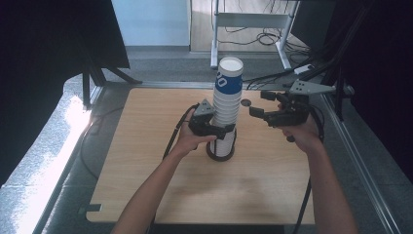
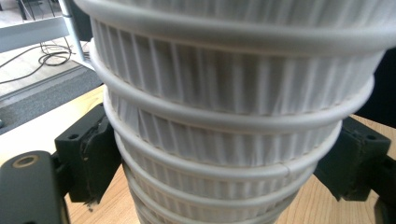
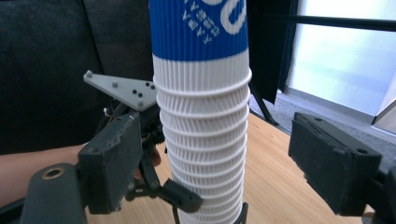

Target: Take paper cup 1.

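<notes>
Cup stack (image 1: 227, 105) gripped low by left claw (image 1: 217, 132) – right claw (image 1: 262, 104) beside, seemingly apart

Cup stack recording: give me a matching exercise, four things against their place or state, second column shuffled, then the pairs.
Things:
1. Left gripper
2. Right gripper
3. Top cup
4. Black ring

Places or states:
A. Blue band with white lettering
B. Shut on the lower part of the cup stack
C. On the table, around the foot of the stack
D. Open, beside the stack, touching nothing

Pairs: 1-B, 2-D, 3-A, 4-C
</notes>
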Motion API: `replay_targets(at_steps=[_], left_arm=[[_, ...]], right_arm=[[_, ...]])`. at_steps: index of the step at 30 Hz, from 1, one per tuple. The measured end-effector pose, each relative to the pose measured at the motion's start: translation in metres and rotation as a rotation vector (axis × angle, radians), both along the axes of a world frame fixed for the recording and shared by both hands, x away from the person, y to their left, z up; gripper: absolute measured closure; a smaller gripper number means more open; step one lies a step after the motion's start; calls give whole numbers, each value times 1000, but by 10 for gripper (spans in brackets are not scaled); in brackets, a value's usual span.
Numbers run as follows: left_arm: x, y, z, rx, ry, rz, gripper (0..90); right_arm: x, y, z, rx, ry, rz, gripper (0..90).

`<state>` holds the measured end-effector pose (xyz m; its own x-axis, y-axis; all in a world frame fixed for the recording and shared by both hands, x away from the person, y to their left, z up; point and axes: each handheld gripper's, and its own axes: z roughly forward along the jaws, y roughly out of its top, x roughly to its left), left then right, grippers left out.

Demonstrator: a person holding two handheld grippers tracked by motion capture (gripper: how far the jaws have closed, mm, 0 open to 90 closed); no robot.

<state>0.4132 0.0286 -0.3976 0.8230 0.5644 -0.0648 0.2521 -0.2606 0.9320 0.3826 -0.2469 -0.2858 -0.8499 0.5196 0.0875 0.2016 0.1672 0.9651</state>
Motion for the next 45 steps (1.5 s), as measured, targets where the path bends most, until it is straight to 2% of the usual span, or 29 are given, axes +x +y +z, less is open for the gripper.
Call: replay_targets(at_steps=[18,35,45], left_arm=[[-1,-1,1,7,4,-1,125],[-1,-2,2,16,4,-2,125],[-1,-2,2,18,6,-1,125]], right_arm=[[22,29,28,0,-10,28,141],[33,44,37,15,-18,43,134],[42,67,51,-6,-29,55,129]])
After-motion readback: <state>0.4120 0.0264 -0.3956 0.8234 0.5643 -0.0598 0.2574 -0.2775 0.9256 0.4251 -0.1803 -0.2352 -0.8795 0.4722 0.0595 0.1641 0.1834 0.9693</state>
